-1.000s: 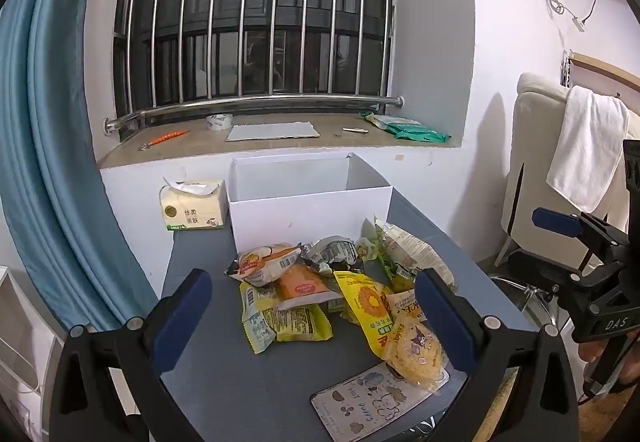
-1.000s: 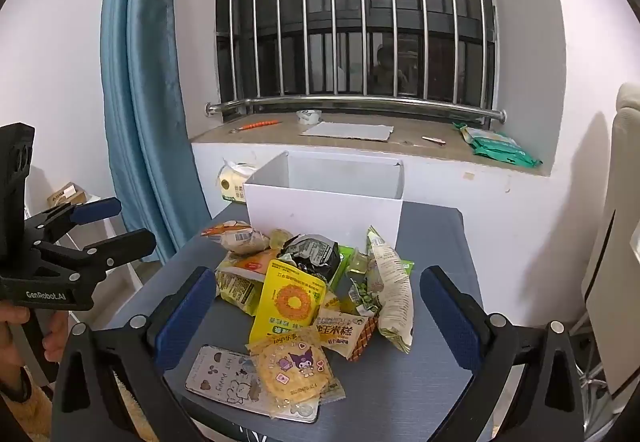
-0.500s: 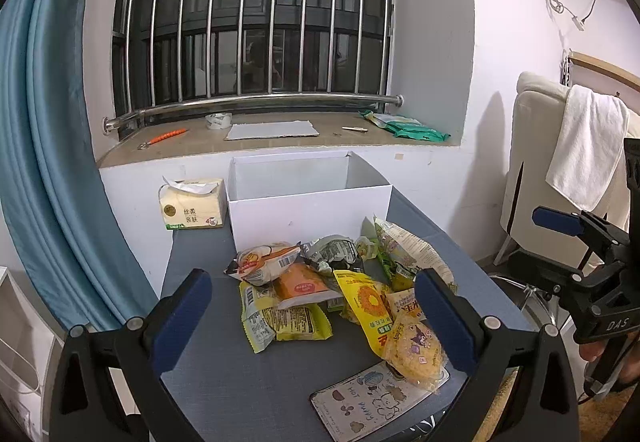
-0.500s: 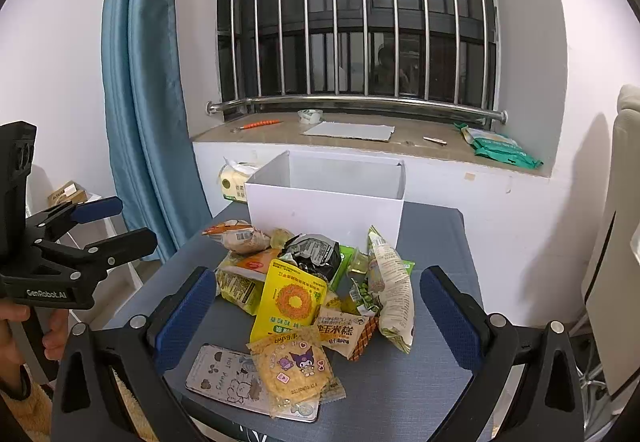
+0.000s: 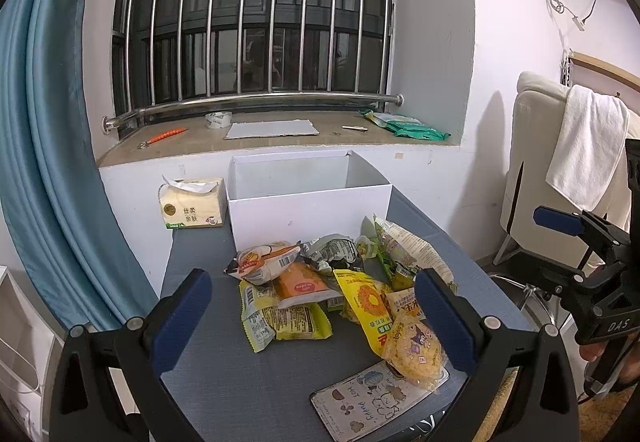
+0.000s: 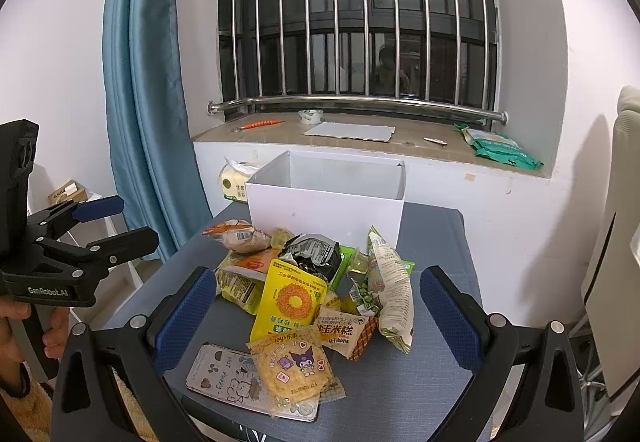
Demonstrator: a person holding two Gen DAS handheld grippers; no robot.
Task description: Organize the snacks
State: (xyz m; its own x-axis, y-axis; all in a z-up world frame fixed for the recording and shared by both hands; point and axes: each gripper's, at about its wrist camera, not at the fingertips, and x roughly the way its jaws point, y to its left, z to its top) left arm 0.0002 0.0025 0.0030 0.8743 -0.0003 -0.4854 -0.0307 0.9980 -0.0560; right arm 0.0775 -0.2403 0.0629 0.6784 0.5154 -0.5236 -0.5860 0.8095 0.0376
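Note:
A pile of snack packets lies on the grey table [image 5: 224, 370] in front of an open white box [image 5: 308, 201], which also shows in the right wrist view [image 6: 324, 213]. The pile includes a yellow sunflower-seed bag [image 6: 290, 296], a round Kuromi cracker pack [image 6: 294, 366], a long pale bag [image 6: 390, 290] and an orange pack [image 5: 302, 284]. My left gripper [image 5: 316, 318] is open and empty, held short of the pile. My right gripper [image 6: 318, 318] is open and empty too, just before the table's near edge.
A phone in a cartoon case [image 6: 224, 380] lies under the cracker pack at the front edge. A tissue pack [image 5: 192, 207] stands left of the box. A windowsill [image 5: 276, 137] with tape and papers runs behind. A chair with a towel [image 5: 588, 153] stands right.

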